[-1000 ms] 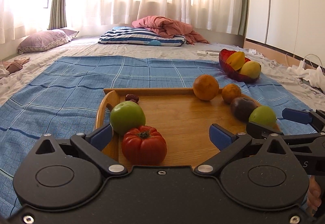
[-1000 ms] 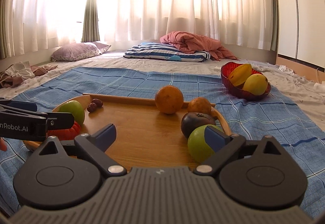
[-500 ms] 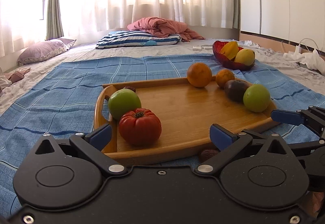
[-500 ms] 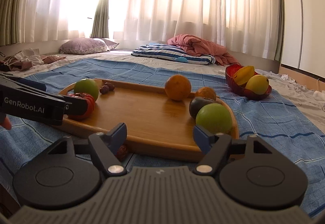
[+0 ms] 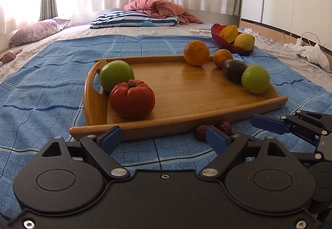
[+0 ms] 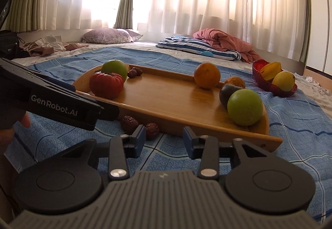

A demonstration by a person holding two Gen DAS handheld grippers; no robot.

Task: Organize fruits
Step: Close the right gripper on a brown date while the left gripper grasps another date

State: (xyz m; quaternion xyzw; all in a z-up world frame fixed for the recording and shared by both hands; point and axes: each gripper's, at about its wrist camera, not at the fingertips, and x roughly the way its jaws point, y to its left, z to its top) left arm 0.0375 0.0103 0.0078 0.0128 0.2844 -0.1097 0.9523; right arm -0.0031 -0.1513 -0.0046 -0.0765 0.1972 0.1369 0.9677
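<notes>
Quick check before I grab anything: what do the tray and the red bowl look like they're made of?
Tray: looks like bamboo or wood with a glossy varnish; fine straight grain shows and the curtain light reflects off it.

Red bowl: probably glass or clear plastic; it is translucent red, ribbed and glowing where backlit. I can't tell which.

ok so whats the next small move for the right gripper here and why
Probably ease the right gripper a little left and forward so the nearer date sits between its jaws. The jaws are closing with nothing between them; that date lies on the blue blanket just off the left fingertip, outside the wooden tray, beside a second date.
</notes>
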